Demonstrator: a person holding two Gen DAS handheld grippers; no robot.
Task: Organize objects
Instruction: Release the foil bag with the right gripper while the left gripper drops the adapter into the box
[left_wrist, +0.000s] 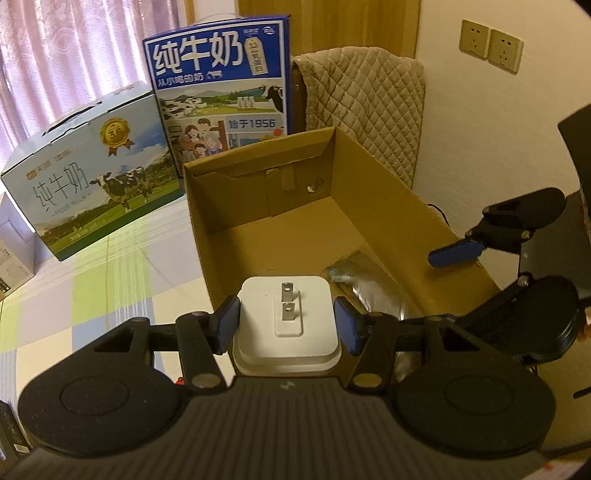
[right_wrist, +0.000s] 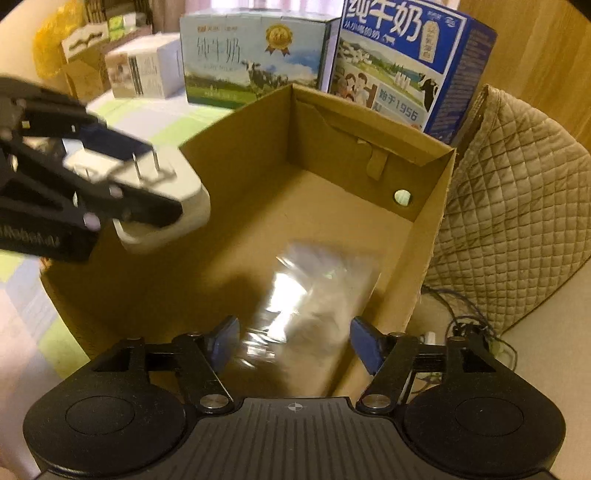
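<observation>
The left tool (left_wrist: 286, 325) grips a white charger plug (left_wrist: 287, 325) by its two flat sides, with one blue pad pressed on each side. It holds the plug over the near-left corner of the open cardboard box (left_wrist: 384, 192), the two metal prongs turned up toward the camera. The plug looks like a hard plastic block, stiff and rather light, with smooth walls that may slip if the squeeze is weak. I judge that the flat sides are the right place to hold it, because the prongs are thin and the rounded corners give the pads little to press on.

The right tool (right_wrist: 293, 345) is open and holds nothing; it hovers over the near-right part of the box. Below it, on the box floor, lies a clear plastic bag (right_wrist: 317, 291). The bag is soft, thin and shiny, so it will probably crumple and slide under the pads.

In the right wrist view the bag is blurred, and I cannot tell what is inside it. The lower face of the plug is hidden by the left tool, and no cable can be seen on it. Two milk cartons (left_wrist: 96, 173) hide what stands behind the box.
</observation>
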